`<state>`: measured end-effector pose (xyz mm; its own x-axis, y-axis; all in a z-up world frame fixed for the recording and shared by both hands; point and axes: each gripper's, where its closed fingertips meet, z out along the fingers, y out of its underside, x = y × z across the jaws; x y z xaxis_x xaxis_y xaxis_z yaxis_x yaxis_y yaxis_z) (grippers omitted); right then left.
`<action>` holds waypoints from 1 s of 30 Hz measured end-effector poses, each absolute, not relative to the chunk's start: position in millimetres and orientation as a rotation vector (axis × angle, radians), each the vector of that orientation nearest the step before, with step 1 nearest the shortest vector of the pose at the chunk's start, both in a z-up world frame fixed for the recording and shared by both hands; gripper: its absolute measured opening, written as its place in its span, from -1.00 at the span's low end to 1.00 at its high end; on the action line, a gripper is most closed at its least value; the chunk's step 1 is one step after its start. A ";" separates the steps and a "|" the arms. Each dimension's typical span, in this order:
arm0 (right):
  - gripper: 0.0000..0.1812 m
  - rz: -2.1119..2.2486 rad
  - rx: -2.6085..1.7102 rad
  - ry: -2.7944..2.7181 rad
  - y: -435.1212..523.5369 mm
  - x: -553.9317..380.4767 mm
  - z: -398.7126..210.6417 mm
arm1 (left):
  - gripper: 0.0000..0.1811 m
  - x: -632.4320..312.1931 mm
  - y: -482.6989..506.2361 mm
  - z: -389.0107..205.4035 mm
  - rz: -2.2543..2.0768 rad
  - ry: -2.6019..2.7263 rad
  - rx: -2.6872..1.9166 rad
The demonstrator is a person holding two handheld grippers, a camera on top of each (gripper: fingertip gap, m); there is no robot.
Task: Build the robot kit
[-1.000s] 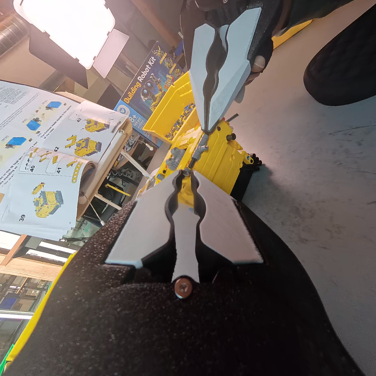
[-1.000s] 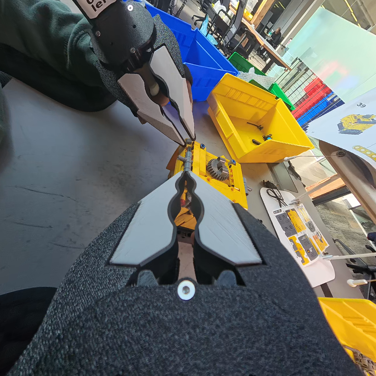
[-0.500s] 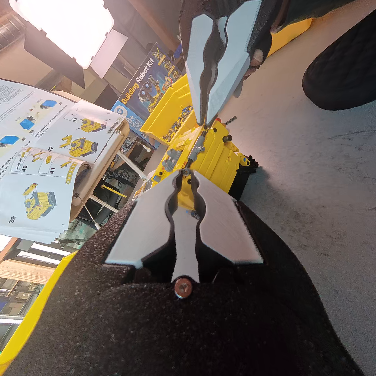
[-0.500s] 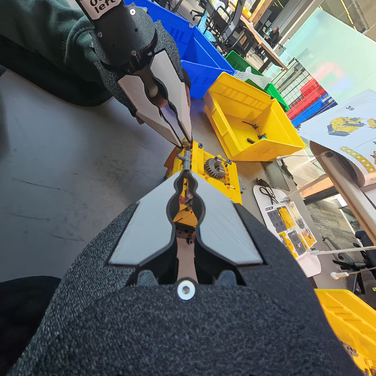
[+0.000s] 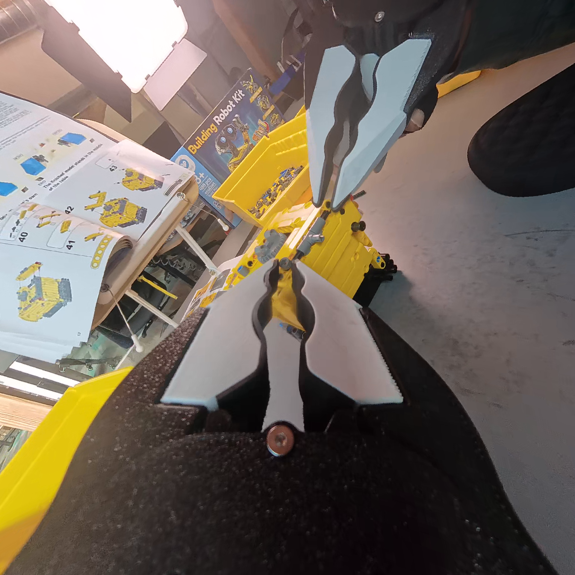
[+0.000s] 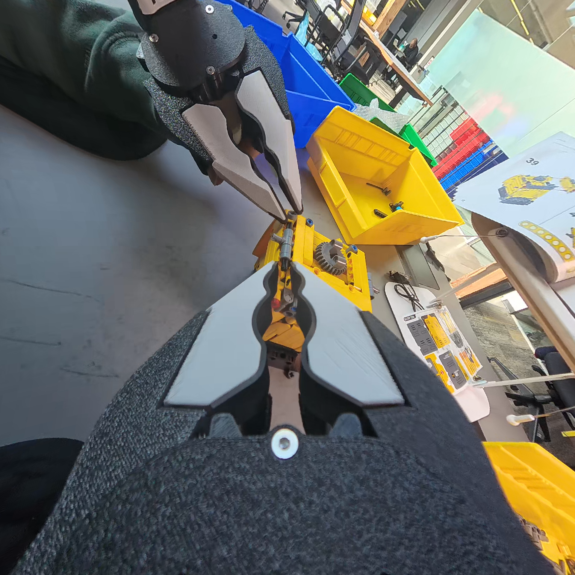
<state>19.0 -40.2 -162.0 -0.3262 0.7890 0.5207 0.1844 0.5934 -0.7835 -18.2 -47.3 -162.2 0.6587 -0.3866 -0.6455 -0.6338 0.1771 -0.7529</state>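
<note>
Where both claws meet: axle (image 6: 286, 245).

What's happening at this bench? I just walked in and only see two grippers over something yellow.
A person holds a gripper in each hand over a yellow brick model on a grey table. The left gripper and the right gripper each pinch one end of a thin axle with a grey connector lying along the model's top. A grey gear sits beside it. A yellow parts bin and an open instruction booklet are nearby.
</note>
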 end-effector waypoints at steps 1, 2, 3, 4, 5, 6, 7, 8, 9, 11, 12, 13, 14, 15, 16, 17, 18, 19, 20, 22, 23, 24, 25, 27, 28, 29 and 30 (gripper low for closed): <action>-0.91 0.765 -0.789 -1.828 -40.1 18.7 -161.5 | -0.92 -19.6 -48.0 -161.9 0.198 0.902 -1.446; -0.89 0.764 -0.789 -1.823 -40.3 18.1 -160.9 | -0.92 -20.5 -48.5 -161.6 0.178 0.891 -1.452; -0.88 0.763 -0.786 -1.814 -40.7 17.3 -159.8 | -0.92 -20.6 -49.3 -160.7 0.147 0.878 -1.457; -0.88 0.766 -0.781 -1.803 -41.6 16.4 -158.1 | -0.92 -19.4 -50.7 -159.2 0.096 0.862 -1.461; -0.88 0.770 -0.773 -1.789 -43.3 15.3 -156.0 | -0.92 -17.5 -52.5 -156.9 0.025 0.836 -1.466; -0.87 0.773 -0.762 -1.770 -45.2 13.9 -152.9 | -0.92 -15.7 -54.4 -153.1 -0.057 0.801 -1.468; -0.87 0.774 -0.748 -1.749 -47.4 12.4 -149.3 | -0.93 -14.0 -56.6 -148.2 -0.148 0.760 -1.468; -0.87 0.770 -0.730 -1.725 -50.1 10.7 -145.4 | -0.93 -11.3 -59.7 -142.5 -0.253 0.720 -1.463; -0.87 0.758 -0.706 -1.695 -52.7 8.7 -140.7 | -0.92 -8.4 -63.1 -136.4 -0.367 0.680 -1.455; -0.87 0.719 -0.644 -1.642 -59.6 4.8 -133.2 | -0.93 -5.2 -67.0 -126.9 -0.573 0.592 -1.449; -0.87 0.698 -0.617 -1.614 -62.6 3.1 -129.6 | -0.93 -4.0 -68.2 -124.2 -0.656 0.558 -1.451; -0.87 0.682 -0.597 -1.591 -65.0 1.7 -126.6 | -0.93 -3.1 -69.5 -121.5 -0.724 0.530 -1.445; -0.87 0.667 -0.588 -1.579 -66.2 0.4 -125.5 | -0.93 -2.1 -70.8 -119.0 -0.780 0.507 -1.436; -0.88 0.650 -0.579 -1.565 -66.3 -0.6 -124.0 | -0.93 -1.1 -71.8 -117.4 -0.828 0.489 -1.432; -0.89 0.639 -0.564 -1.552 -66.7 -0.9 -122.3 | -0.93 -0.4 -72.1 -117.0 -0.868 0.473 -1.434; -0.90 0.631 -0.550 -1.549 -68.2 -0.9 -121.7 | -0.93 0.4 -72.3 -116.7 -0.904 0.455 -1.435; -0.90 0.625 -0.539 -1.541 -69.5 -0.8 -120.0 | -0.93 1.3 -72.6 -115.7 -0.940 0.438 -1.433; -0.90 0.619 -0.526 -1.528 -70.8 -0.6 -117.7 | -0.93 2.1 -72.7 -114.6 -0.973 0.421 -1.429; -0.90 0.608 -0.515 -1.523 -71.9 -0.6 -116.6 | -0.93 2.7 -72.7 -113.7 -1.001 0.405 -1.427; -0.90 0.573 -0.497 -1.511 -72.5 -1.4 -115.5 | -0.93 4.6 -72.3 -113.9 -1.039 0.386 -1.429; -0.90 0.564 -0.487 -1.509 -73.6 -1.7 -115.6 | -0.93 5.8 -72.5 -113.8 -1.058 0.379 -1.428; -0.90 0.560 -0.480 -1.505 -74.6 -1.9 -115.5 | -0.93 6.8 -72.3 -114.0 -1.076 0.369 -1.430; -0.91 0.555 -0.473 -1.497 -75.5 -2.1 -114.9 | -0.93 7.6 -71.7 -114.5 -1.091 0.356 -1.433; -0.92 0.528 -0.463 -1.483 -74.6 -2.5 -114.4 | -0.94 8.1 -71.0 -114.4 -1.127 0.326 -1.430; -0.92 0.517 -0.458 -1.479 -74.3 -2.5 -114.3 | -0.93 7.9 -70.8 -114.1 -1.147 0.312 -1.427; -0.93 0.513 -0.455 -1.477 -74.4 -2.5 -114.3 | -0.93 7.9 -70.8 -114.1 -1.164 0.303 -1.426; -0.93 0.519 -0.458 -1.478 -74.5 -2.5 -114.6 | -0.93 7.8 -70.8 -114.3 -1.176 0.298 -1.428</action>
